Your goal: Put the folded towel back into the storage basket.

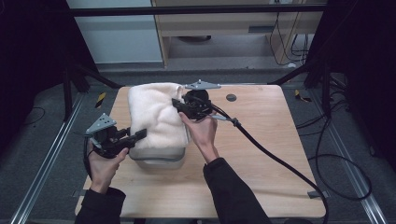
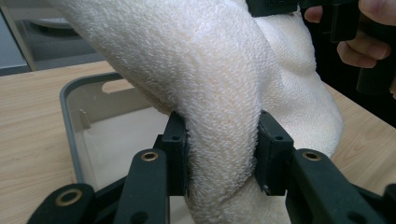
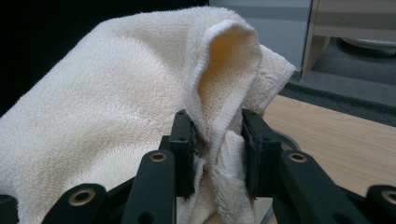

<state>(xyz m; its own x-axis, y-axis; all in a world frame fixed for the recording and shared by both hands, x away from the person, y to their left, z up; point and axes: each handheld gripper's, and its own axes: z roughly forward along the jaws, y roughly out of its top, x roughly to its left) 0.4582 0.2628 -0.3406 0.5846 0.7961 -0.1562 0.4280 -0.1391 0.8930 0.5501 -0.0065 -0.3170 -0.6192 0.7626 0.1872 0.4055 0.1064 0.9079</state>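
Observation:
A cream towel (image 1: 155,114) hangs stretched above a grey plastic bin (image 1: 159,157) on the wooden table. My left gripper (image 1: 140,135) is shut on the towel's near left part; in the left gripper view its jaws pinch a thick roll of towel (image 2: 219,116) over the bin (image 2: 70,121). My right gripper (image 1: 180,105) is shut on the towel's far right edge; the right gripper view has a folded corner of towel (image 3: 219,121) squeezed between its jaws. Most of the bin is hidden under the towel.
The wooden table (image 1: 261,140) has bare surface to the right of the bin. A thick black cable (image 1: 275,158) trails from the right gripper across the table. A small dark round mark (image 1: 230,97) sits near the far edge. Dark frame legs and shelving stand beyond.

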